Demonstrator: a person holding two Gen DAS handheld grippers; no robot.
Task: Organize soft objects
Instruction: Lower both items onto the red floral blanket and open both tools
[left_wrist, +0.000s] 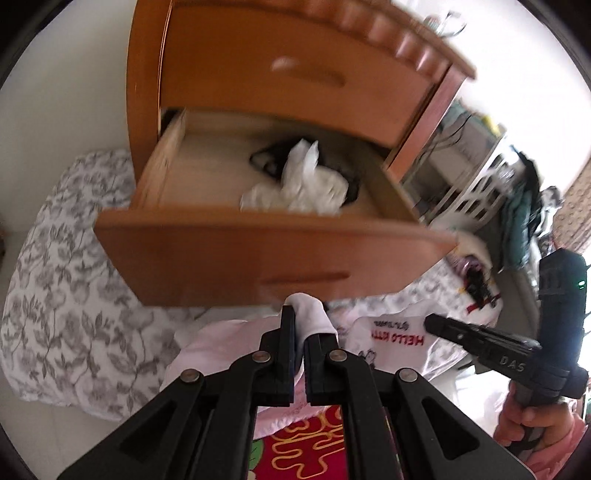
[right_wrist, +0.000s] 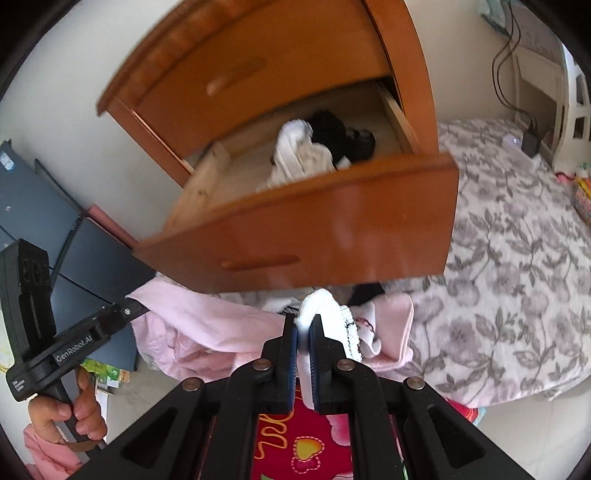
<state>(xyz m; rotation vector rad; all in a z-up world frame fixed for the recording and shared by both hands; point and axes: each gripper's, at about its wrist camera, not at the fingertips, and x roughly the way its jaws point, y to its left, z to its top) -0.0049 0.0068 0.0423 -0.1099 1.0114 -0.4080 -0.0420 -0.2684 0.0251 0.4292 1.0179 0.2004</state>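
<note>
Your left tongs (left_wrist: 300, 334) were clamped on a white sock (left_wrist: 312, 314), its long axis running up and away from the pads toward the open drawer (left_wrist: 258, 243), the rounded end pointing at the drawer front. Your right tongs (right_wrist: 302, 334) pinched another white sock (right_wrist: 325, 314) the same way, though its ribbed cuff drooped off to the right. Both socks hung just below the drawer front, above the pink garment (right_wrist: 207, 328) on the floral bed (right_wrist: 517, 277). Inside the drawer lay white and black soft items (left_wrist: 306, 177), blurred, probably more socks. Only the left view showed the "HELLO KITTY" shirt (left_wrist: 391, 336) and the white basket (left_wrist: 480, 188); only the right view showed the dark panels (right_wrist: 44, 210) against the wall.
</note>
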